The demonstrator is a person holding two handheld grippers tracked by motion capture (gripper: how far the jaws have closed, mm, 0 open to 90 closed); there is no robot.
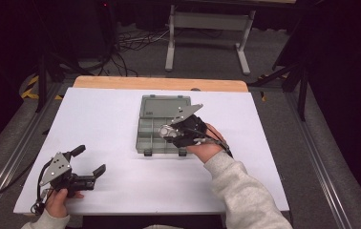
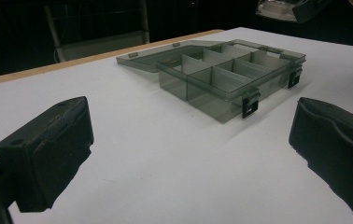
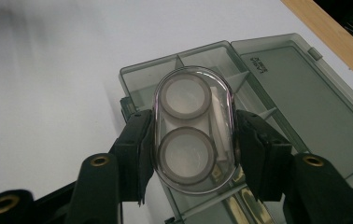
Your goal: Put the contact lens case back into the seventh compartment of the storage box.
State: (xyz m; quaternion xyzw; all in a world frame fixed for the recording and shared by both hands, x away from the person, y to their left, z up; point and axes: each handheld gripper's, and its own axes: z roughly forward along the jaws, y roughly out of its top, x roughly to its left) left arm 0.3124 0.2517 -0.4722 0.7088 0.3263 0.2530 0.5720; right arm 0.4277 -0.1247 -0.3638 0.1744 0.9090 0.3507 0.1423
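Box: grey see-through organiser box [image 1: 162,128] sat mid-frame in the high view, lid flung back toward the top, dividers bare. Open like that, it looked ready to take something in.

Table: white table [image 1: 121,119] carried it; a bare wooden strip ran along the upper edge.

Right gripper: right gripper [image 1: 177,131] hung over the box's right half, centre of the high view, hand [image 1: 207,145] behind it. Jaws were pinching a clear oval case.

Case: in the right gripper view the case [image 3: 192,128] sat dead centre, squeezed on its two long sides, two grey-rimmed round wells facing the camera, one above the other. Held by the flanks, I'd say, so the underside stayed free to drop between dividers.

Where it was: up in the air over the box, not resting in a compartment so far as I could tell. Which compartment it was meant for, I couldn't call.

Left gripper: left gripper [image 1: 85,164] was parked lower left in the high view, on or just above the table, well apart from the box. Jaws were spread wide, nothing between them.

Left gripper view: its two black pads framed the box [image 2: 226,77] from a low angle, latches facing the camera. Probably waiting out of the way, perhaps to steady the box if it slid.

Risk: smooth shell, narrow grip; a tilt could catch it on a divider.
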